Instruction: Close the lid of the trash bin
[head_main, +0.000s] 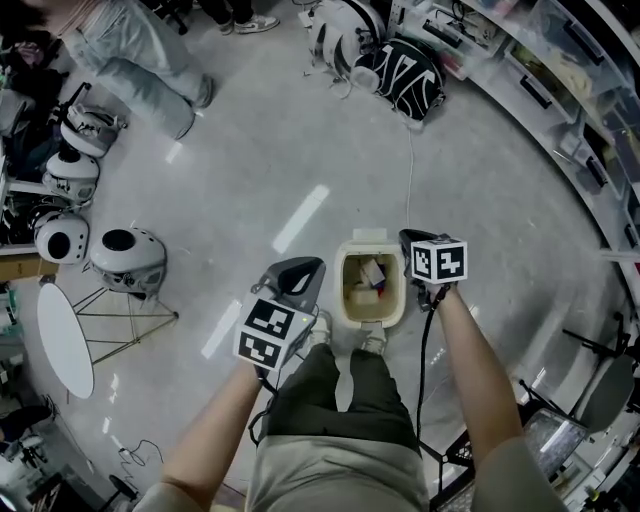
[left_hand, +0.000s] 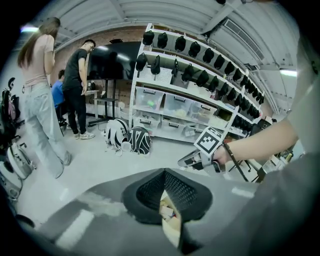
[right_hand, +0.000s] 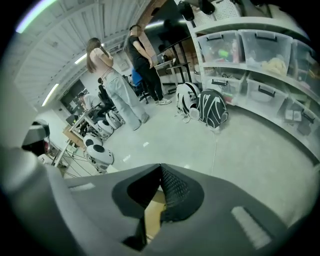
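Both clenched, empty: left gripper (head_main: 316, 267), right gripper (head_main: 407, 238) | flank open trash bin (head_main: 343, 292) | backpacks (head_main: 412, 78) well beyond

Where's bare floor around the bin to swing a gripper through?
Bare floor lies beyond the trash bin, up to the backpacks, and right toward the shelves. Crowded left: white helmets and a round table.

Person in beige top (head_main: 330, 478), dark olive trousers (head_main: 340, 392) and white shoes (head_main: 373, 342); grey left gripper (head_main: 304, 272) and right gripper (head_main: 409, 240) bear black-and-white marker cubes (head_main: 270, 333), black meshed jaws, and a black cable (head_main: 424, 352).
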